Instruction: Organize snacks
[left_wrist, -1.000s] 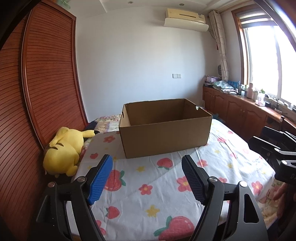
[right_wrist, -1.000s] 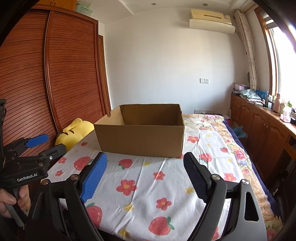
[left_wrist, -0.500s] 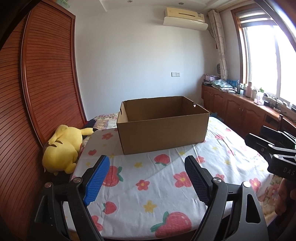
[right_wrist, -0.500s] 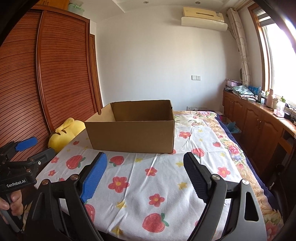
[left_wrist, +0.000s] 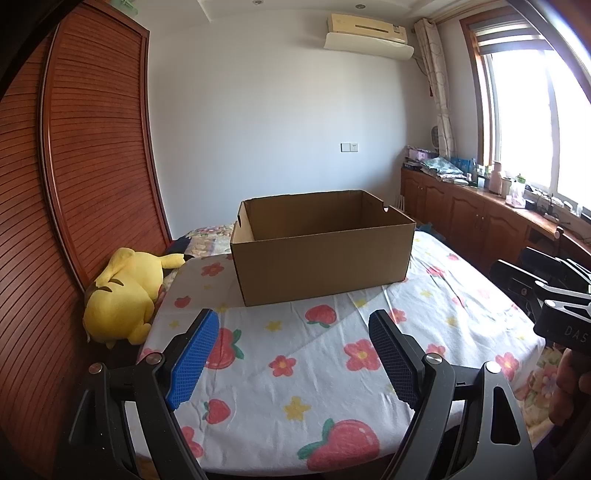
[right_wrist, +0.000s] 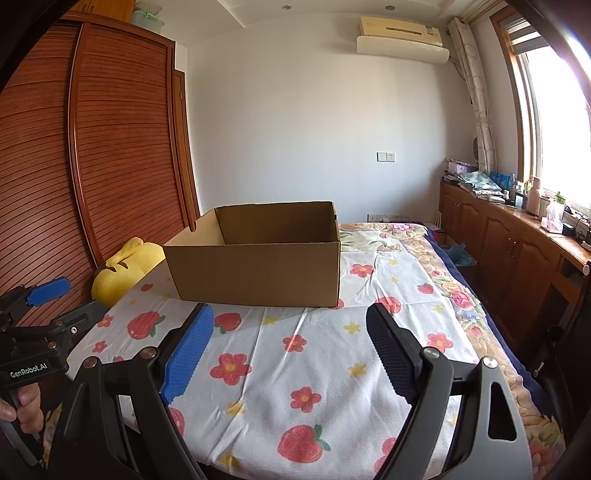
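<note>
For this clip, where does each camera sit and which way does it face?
Left wrist: on the left gripper, facing the open brown cardboard box on the strawberry-print sheet; the right gripper and fingers show at right.
Right wrist: on the right gripper, facing the same box; the left gripper and hand show at left.
Shared: box, sheet, yellow plush toy, wood-slat wardrobe.

My left gripper, blue-padded jaws spread with nothing between them, hangs over a white bedsheet printed with strawberries and flowers. Beyond it sits an open brown cardboard box; a yellow plush toy lies against the slatted wooden wardrobe.
</note>
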